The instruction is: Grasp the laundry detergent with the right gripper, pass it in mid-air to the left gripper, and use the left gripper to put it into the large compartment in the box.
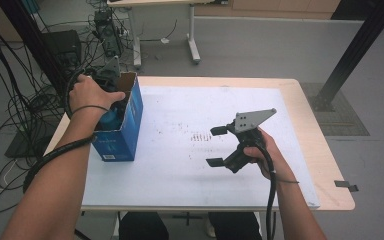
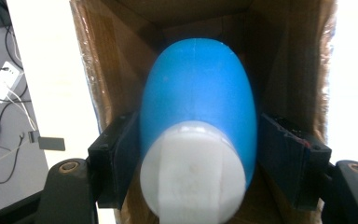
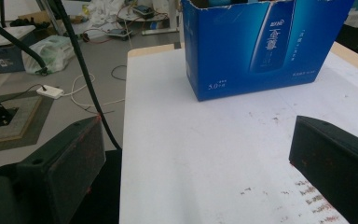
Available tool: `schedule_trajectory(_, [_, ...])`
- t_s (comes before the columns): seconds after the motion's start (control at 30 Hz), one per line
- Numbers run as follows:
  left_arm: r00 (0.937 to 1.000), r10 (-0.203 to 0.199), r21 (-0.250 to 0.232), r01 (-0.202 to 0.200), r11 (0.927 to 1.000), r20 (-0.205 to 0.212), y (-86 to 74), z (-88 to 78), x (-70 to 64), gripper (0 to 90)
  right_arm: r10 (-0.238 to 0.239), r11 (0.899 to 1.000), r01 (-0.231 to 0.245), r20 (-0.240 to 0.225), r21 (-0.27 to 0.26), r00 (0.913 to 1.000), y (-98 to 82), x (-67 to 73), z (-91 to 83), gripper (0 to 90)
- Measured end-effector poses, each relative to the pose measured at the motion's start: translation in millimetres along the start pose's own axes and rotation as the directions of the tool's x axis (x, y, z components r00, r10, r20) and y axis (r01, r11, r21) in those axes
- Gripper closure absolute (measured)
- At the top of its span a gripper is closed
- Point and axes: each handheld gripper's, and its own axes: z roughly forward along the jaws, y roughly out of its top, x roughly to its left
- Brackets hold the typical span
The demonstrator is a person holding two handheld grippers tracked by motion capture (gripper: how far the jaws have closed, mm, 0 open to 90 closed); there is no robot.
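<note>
**Desk:** What are you looking at, materials first?

**Me:** A smooth, rounded blue plastic bottle (image 2: pixel 196 98) with a white ribbed cap (image 2: pixel 193 175), standing inside a tall cardboard box (image 1: pixel 121 125). The box is glossy printed blue outside and raw brown cardboard inside, with a torn, ragged top rim. It stands at the left end of the tabletop (image 1: pixel 190 165), which has a matte white sheet over pale wood, with rounded corners and small reddish marks near the middle.

**Desk:** How much room do I have?

**Me:** Inside the box it's tight; in the left gripper view the brown walls stand close on both sides of the bottle. The box stands near the tabletop's left edge. Between it and my right hand the white surface lies wide and bare.

**Desk:** And the grippers?

**Me:** My left gripper (image 2: pixel 196 154) reaches down into the box, its dark pads (image 2: pixel 116 158) flanking the bottle just below the cap. The left pad sits against the blue wall; on the right I see a thin gap, so I read it as loosened rather than pinching. My right gripper (image 1: pixel 219 146) hovers over the tabletop, jaws spread wide, holding nothing, well apart from the box.
</note>
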Motion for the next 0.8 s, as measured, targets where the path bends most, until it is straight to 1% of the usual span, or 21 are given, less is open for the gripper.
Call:
schedule_trajectory(0.03, [1.0000,-0.001,-0.009,0.001,1.0000,-0.007,-1.2,-3.9,-0.4,31.5,0.000,1.000,0.000,0.000,0.001,1.0000,0.3,0.1,-0.1,3.4])
schedule_trajectory(0.07, [1.0000,-0.001,-0.009,0.001,1.0000,-0.007,-1.2,-3.9,-0.4,31.3,0.000,1.000,0.000,0.000,0.001,1.0000,0.3,0.1,-0.1,3.4])
schedule_trajectory(0.2, [1.0000,-0.005,-0.025,0.005,0.9997,-0.007,-4.0,-13.2,0.4,31.0,0.002,1.000,-0.002,0.001,0.000,1.0000,0.1,0.6,-0.7,3.4])
schedule_trajectory(0.23, [1.0000,-0.005,-0.025,0.005,0.9997,-0.007,-4.0,-13.2,0.4,31.0,0.002,1.000,-0.002,0.001,0.000,1.0000,0.1,0.6,-0.7,3.4])
schedule_trajectory(0.37, [0.9999,-0.007,-0.033,0.007,0.9994,-0.015,-5.5,-21.9,0.1,29.8,0.000,1.000,0.000,0.000,-0.003,1.0000,-0.1,1.4,-1.2,3.4])
schedule_trajectory(0.47, [1.0000,-0.002,-0.038,0.002,0.9993,-0.008,-6.2,-26.4,1.6,28.0,0.002,1.000,-0.002,0.000,-0.003,1.0000,-0.5,1.2,-1.5,3.4])
schedule_trajectory(0.5, [1.0000,-0.004,-0.044,0.004,0.9990,-0.006,-7.0,-30.0,1.9,26.2,0.002,1.000,-0.002,0.001,-0.002,1.0000,-0.3,1.4,-1.4,3.4])
schedule_trajectory(0.57, [1.0000,-0.008,-0.044,0.008,0.9990,0.000,-7.0,-31.2,2.4,23.8,0.001,1.000,-0.001,0.000,-0.003,1.0000,-0.2,1.5,-1.5,3.4])
schedule_trajectory(0.67, [1.0000,-0.001,-0.039,0.002,0.9993,0.008,-5.9,-35.6,3.9,21.0,-0.003,1.000,0.003,-0.002,-0.003,1.0000,0.3,1.6,-1.5,3.4])
schedule_trajectory(0.77, [0.9999,0.005,-0.051,-0.004,0.9987,0.013,-7.4,-43.0,4.2,18.4,0.002,1.000,-0.002,-0.001,-0.005,1.0000,-1.0,1.4,-1.8,3.4])
schedule_trajectory(0.8, [0.9998,0.010,-0.048,-0.009,0.9988,0.018,-6.9,-44.9,4.4,16.6,0.003,1.000,-0.003,0.000,-0.003,1.0000,-0.8,1.7,-1.9,3.4])
